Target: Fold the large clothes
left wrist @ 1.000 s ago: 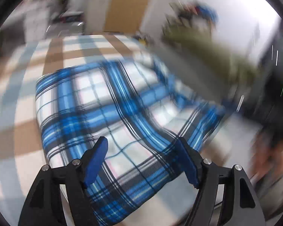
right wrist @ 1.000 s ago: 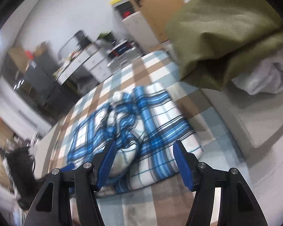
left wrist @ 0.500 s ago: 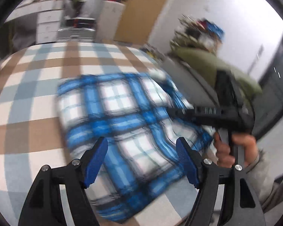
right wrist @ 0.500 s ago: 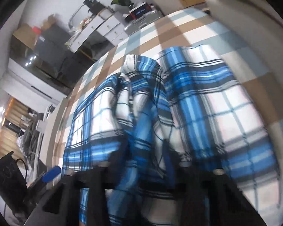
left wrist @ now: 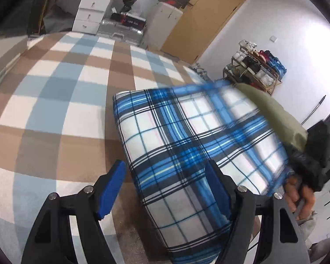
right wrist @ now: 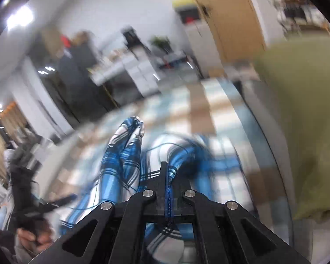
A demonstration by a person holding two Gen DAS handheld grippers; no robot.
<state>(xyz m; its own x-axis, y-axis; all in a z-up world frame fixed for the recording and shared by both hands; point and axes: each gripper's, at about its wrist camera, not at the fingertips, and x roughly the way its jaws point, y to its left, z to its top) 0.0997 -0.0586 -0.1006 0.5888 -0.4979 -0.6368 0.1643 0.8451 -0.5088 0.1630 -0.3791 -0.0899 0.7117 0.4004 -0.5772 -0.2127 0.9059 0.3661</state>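
Note:
A blue, white and black plaid garment (left wrist: pixel 178 149) lies folded on the checked carpet (left wrist: pixel 55 114), its right edge lifted and blurred. My left gripper (left wrist: pixel 165 189) hangs open just above the garment's near left edge, with nothing between its blue pads (left wrist: pixel 112 184). In the right wrist view my right gripper (right wrist: pixel 168 176) is shut on a bunched fold of the same plaid garment (right wrist: pixel 121 160), which rises out of the jaws. A hand (left wrist: pixel 301 193) in a dark sleeve holds that gripper at the garment's right side.
An olive-green cushion (left wrist: pixel 272 114) lies along the garment's far right. White drawers (left wrist: pixel 88 11), a silver case (left wrist: pixel 121 30), a wooden door (left wrist: pixel 209 17) and a cluttered rack (left wrist: pixel 257 70) stand beyond the carpet. The right wrist view is heavily blurred.
My right gripper closed on a fold of the plaid garment and lifted it. My left gripper slid to the garment's near left edge, staying open.

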